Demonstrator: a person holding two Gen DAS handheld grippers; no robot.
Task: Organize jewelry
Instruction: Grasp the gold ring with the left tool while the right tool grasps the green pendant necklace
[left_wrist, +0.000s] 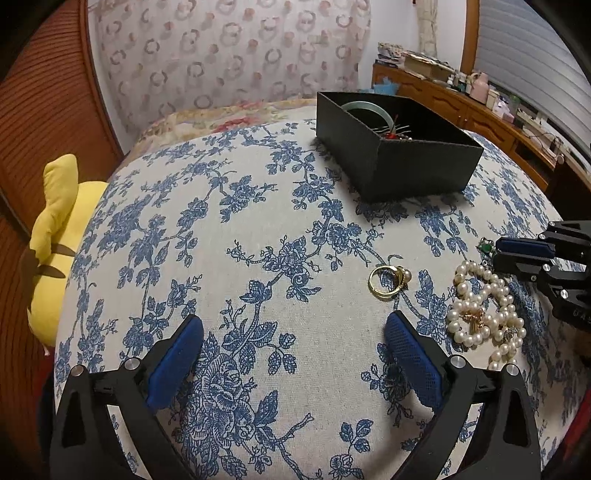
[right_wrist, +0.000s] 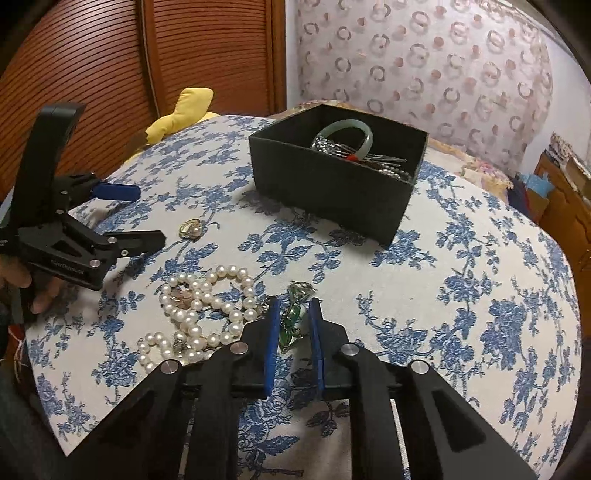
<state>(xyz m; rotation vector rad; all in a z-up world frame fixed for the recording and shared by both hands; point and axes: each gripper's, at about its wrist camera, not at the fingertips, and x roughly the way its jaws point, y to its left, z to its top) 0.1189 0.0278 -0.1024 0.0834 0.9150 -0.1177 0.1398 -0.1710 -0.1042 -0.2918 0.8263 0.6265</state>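
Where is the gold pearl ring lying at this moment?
In the left wrist view the gold pearl ring lies on the floral cloth, just left of the pearl necklace and nearer the camera than the black box.

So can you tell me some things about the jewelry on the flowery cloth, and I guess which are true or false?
1. The black square box holds a pale green bangle. True.
2. The gold ring with a pearl lies inside the box. False: it lies on the blue-flowered cloth.
3. The left tongs are wide open with nothing between them. True.
4. The white pearl necklace hangs from the right tongs. False: it lies heaped on the cloth beside them.
5. A green glass pendant sits between the right tongs. True.
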